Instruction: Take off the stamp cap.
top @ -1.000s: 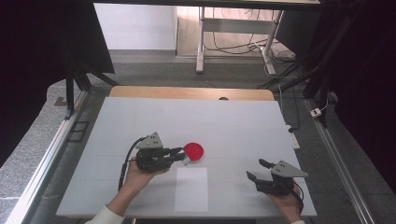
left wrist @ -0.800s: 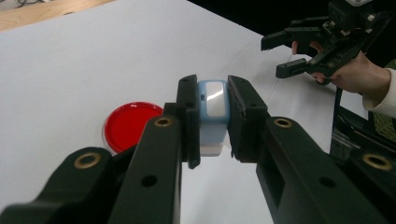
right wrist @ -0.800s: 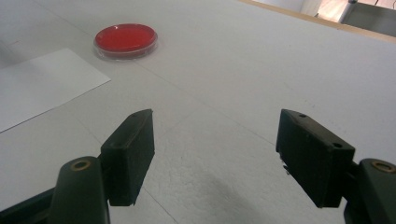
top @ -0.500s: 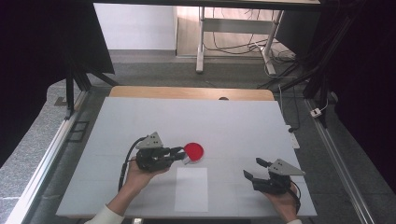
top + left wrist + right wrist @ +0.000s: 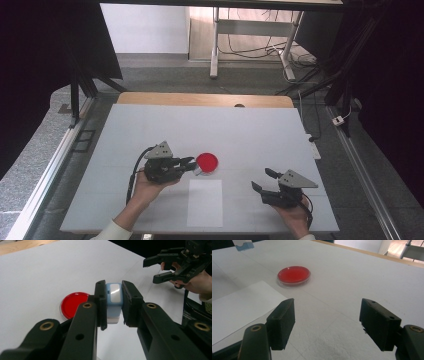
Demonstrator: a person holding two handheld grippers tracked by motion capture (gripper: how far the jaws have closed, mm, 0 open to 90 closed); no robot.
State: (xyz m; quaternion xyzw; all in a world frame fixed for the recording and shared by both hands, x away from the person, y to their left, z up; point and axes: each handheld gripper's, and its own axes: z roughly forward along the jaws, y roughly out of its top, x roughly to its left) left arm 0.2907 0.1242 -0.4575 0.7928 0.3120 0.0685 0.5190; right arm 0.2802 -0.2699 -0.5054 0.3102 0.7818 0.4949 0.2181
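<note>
The left tongs [image 5: 113,305] already clench the small pale-blue plastic block [image 5: 113,302] just at nine o'clock of the round red-filled clear dish [image 5: 206,162] on the white desk [image 5: 250,130], while the right tongs [image 5: 265,181], released, hover apart at four o'clock, their part seemingly undone.

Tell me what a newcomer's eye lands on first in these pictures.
The red dish at the middle of the white table stands out first. Just left of it, the left tool is shut on a small light-blue block. The right tool hangs open near the table's right front, beside a white sheet.
</note>
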